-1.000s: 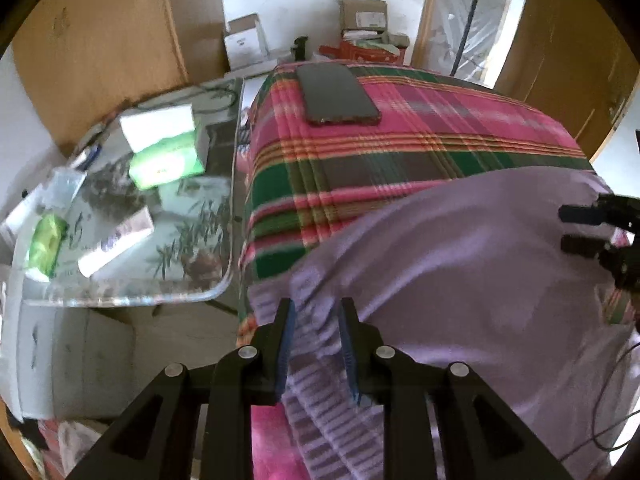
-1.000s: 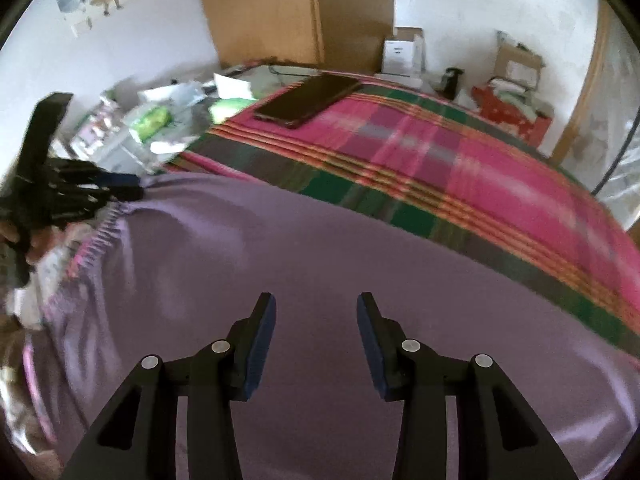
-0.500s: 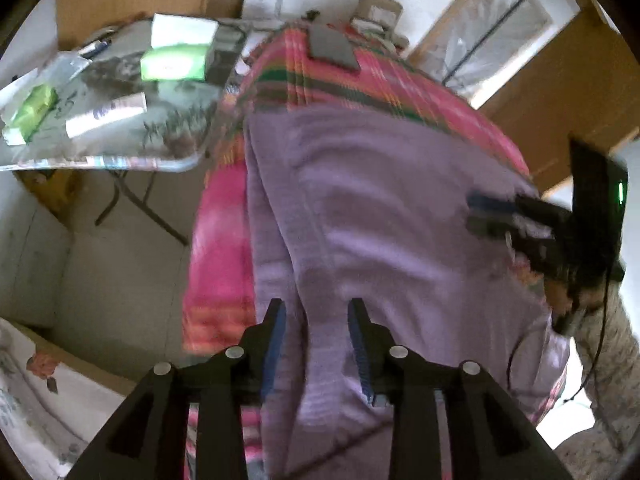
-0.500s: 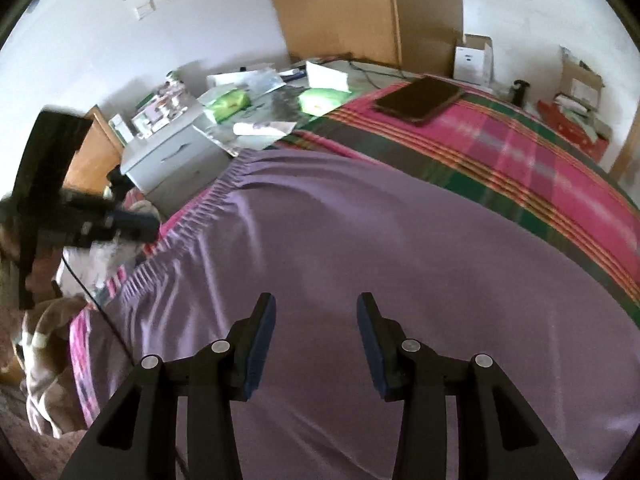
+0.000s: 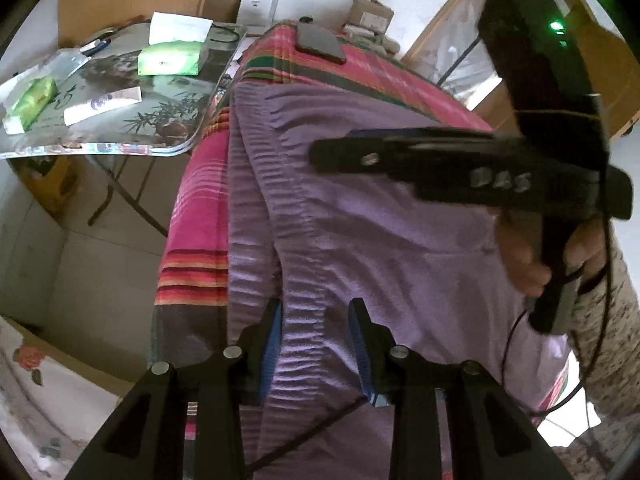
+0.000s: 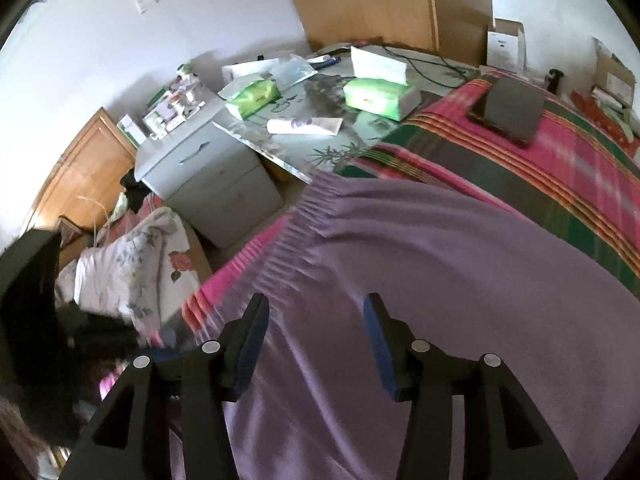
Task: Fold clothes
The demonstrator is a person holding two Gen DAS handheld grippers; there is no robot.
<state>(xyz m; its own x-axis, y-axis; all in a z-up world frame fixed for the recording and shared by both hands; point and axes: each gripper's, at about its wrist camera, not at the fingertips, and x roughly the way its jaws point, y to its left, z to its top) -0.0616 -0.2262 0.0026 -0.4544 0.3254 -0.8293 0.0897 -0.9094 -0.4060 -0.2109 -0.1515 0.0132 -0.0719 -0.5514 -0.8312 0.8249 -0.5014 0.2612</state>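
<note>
With the left gripper [image 5: 316,344] standing half-open astride the purple garment's [image 5: 360,216] gathered waistband and the right gripper [image 6: 316,340] opening empty above it, both should be pinching only the top layer.

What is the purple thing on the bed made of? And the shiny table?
The purple garment looks like soft matte knit cloth: it ripples and has a gathered, ribbed waistband. The table top seems to be glass or glossy plastic: it mirrors light over a printed plant picture.

Purple garment [image 6: 460,280] cut off below; left tool [image 6: 60,320] a dark blur.
</note>
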